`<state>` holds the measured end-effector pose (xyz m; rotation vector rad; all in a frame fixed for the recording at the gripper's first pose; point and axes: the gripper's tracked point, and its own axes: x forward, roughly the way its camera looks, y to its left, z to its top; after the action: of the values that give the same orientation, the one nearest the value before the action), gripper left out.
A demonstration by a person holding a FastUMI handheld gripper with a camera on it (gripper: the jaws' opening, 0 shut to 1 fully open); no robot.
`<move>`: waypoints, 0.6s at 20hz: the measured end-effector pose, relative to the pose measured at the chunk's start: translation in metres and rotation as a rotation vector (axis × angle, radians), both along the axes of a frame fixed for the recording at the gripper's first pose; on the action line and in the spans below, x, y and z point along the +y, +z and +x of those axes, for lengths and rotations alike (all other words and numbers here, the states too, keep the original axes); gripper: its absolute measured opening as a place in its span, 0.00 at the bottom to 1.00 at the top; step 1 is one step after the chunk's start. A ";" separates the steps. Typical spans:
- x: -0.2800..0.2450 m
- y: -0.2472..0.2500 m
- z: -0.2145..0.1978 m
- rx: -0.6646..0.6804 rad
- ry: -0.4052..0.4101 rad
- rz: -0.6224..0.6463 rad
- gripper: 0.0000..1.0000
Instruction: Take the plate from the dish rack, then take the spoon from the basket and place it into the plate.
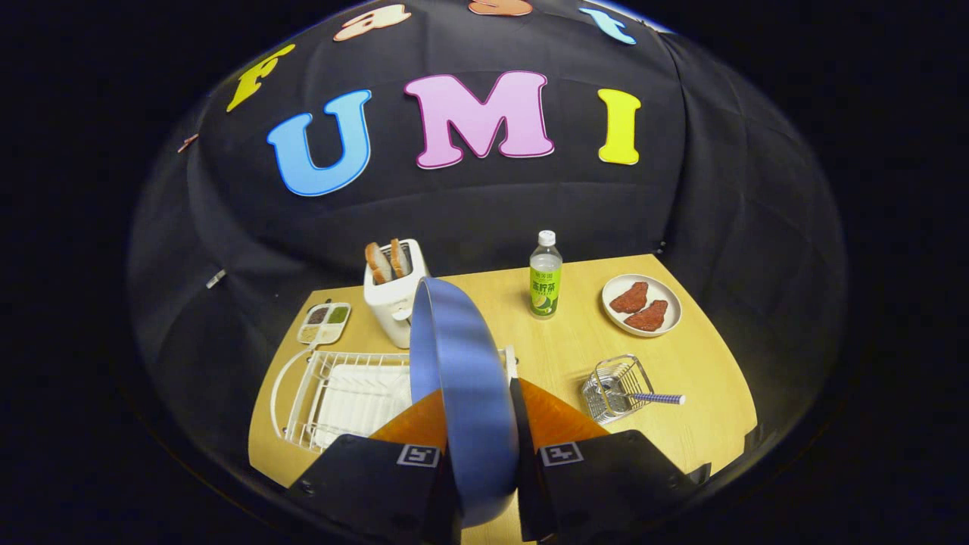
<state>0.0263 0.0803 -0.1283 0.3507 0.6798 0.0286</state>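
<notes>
- Gripper view: table point(704, 378) below, bare wood right of dish rack point(333, 393).
- Blue plate point(462, 378) on edge, upright, long axis running straight ahead.
- Gripper point(484, 454) clamped on plate's rim, both fingers pressing.
- Spoon point(655, 397) in basket point(613, 386), ahead-right, handle pointing right.

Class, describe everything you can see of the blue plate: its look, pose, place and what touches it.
The blue plate is round, smooth and slightly glossy, with a darker raised rim; its material cannot be told for sure. It stands on edge, clamped between the two fingers of the hand-held gripper, which press on either face. It is held up above the white dish rack, with the toaster beyond it. Its lower edge hangs down between the fingers.
</notes>
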 end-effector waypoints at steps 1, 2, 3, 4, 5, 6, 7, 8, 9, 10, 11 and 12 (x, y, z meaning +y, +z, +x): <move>0.001 0.002 -0.011 0.003 0.014 0.032 0.33; 0.001 0.002 -0.023 0.015 0.025 0.063 0.33; 0.000 0.000 -0.038 0.030 0.035 0.089 0.33; 0.001 -0.003 -0.053 0.051 0.047 0.114 0.33; 0.002 -0.008 -0.068 0.074 0.061 0.137 0.33; 0.003 -0.015 -0.084 0.097 0.068 0.162 0.33; 0.006 -0.023 -0.099 0.125 0.076 0.186 0.33; 0.010 -0.032 -0.117 0.155 0.088 0.211 0.33; 0.015 -0.043 -0.134 0.188 0.100 0.234 0.33; 0.019 -0.056 -0.151 0.224 0.110 0.253 0.33; 0.023 -0.072 -0.164 0.261 0.115 0.271 0.33; 0.026 -0.090 -0.178 0.306 0.111 0.291 0.33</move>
<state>-0.1521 0.1065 -0.2180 0.6042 1.0012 0.1834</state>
